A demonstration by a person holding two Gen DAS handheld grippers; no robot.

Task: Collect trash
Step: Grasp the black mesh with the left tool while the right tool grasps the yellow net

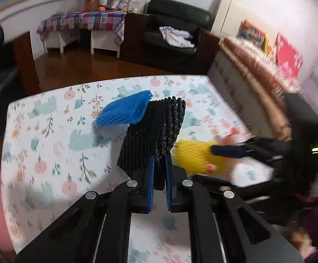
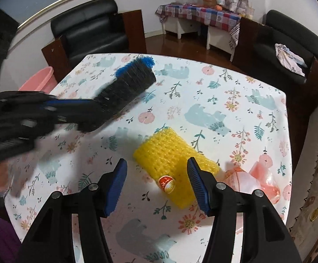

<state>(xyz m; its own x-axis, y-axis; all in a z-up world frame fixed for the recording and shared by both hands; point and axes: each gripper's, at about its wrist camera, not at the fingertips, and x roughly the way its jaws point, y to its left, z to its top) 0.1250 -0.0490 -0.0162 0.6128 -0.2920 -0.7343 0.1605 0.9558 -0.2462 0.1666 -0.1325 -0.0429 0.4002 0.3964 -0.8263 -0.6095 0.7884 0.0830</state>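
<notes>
right hand-held gripper (image 2: pixel 156 184) released, straddling yellow foam net (image 2: pixel 172 164), long axis diagonal | left hand-held gripper (image 1: pixel 159 173) clenched on black foam net (image 1: pixel 154 135), farther off

Even indoor light, strong fisheye bending with dark corners, and motion blur smearing what may be the opposite claw.

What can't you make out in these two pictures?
- Blue net: mostly behind the black net in the right view.
- Pink bin: cut off by the table.
- Plastic wrapper: print too small; blurred in the left view.
- Yellow net: label unreadable.
</notes>
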